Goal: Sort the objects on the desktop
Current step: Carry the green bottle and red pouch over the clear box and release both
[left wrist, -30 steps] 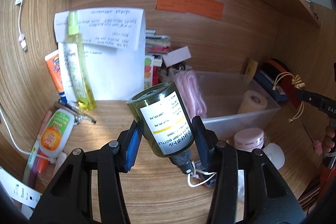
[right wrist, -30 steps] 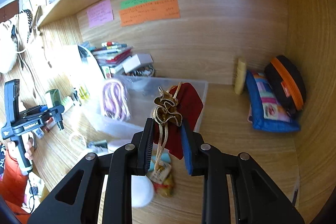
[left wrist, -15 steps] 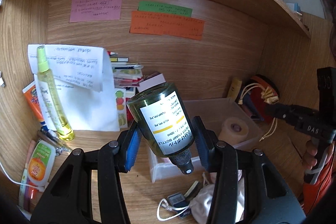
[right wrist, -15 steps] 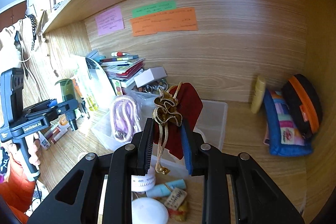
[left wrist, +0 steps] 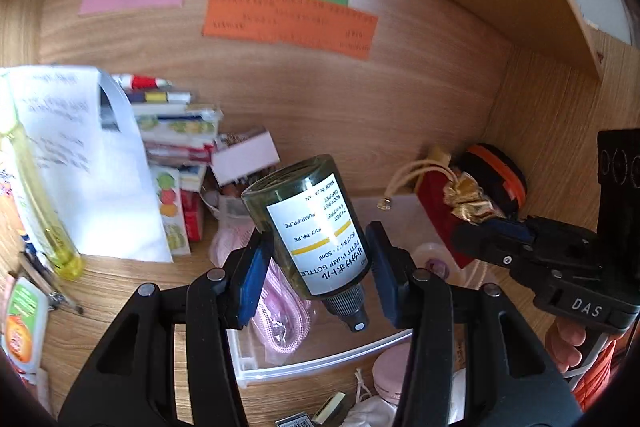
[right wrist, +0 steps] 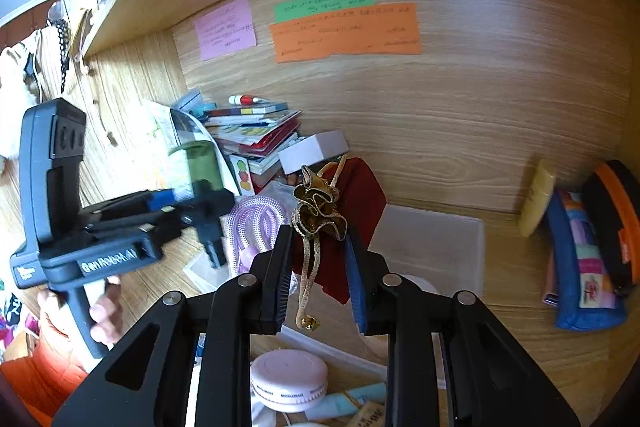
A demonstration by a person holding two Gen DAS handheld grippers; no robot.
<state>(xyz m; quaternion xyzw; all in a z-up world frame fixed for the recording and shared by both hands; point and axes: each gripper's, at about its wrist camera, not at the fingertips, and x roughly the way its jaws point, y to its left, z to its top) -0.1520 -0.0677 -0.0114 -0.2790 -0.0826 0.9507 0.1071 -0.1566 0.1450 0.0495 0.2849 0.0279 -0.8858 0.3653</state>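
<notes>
My left gripper [left wrist: 316, 269] is shut on a dark green pump bottle [left wrist: 316, 227] with a white label, nozzle toward the camera, held above the clear plastic bin [left wrist: 320, 359]. My right gripper [right wrist: 318, 259] is shut on a dark red pouch [right wrist: 356, 211] with a gold ribbon bow, held above the same bin [right wrist: 440, 247]. The pouch [left wrist: 440, 207] and right gripper [left wrist: 500, 239] also show in the left wrist view, to the right. The left gripper [right wrist: 192, 203] with its bottle shows in the right wrist view, to the left. A pink cord coil [left wrist: 280, 311] lies in the bin.
A stack of books [left wrist: 176, 131] and white papers [left wrist: 80, 163] stand at the back left. A yellow spray bottle [left wrist: 36, 195] leans there. A blue pouch [right wrist: 580, 267] and black-orange case [right wrist: 616, 219] lie at the right wall. A pink round case [right wrist: 288, 379] lies before the bin.
Both grippers have moved closer together over the bin, each still holding its object. The left wrist view has swung right, away from the tubes at the left.
</notes>
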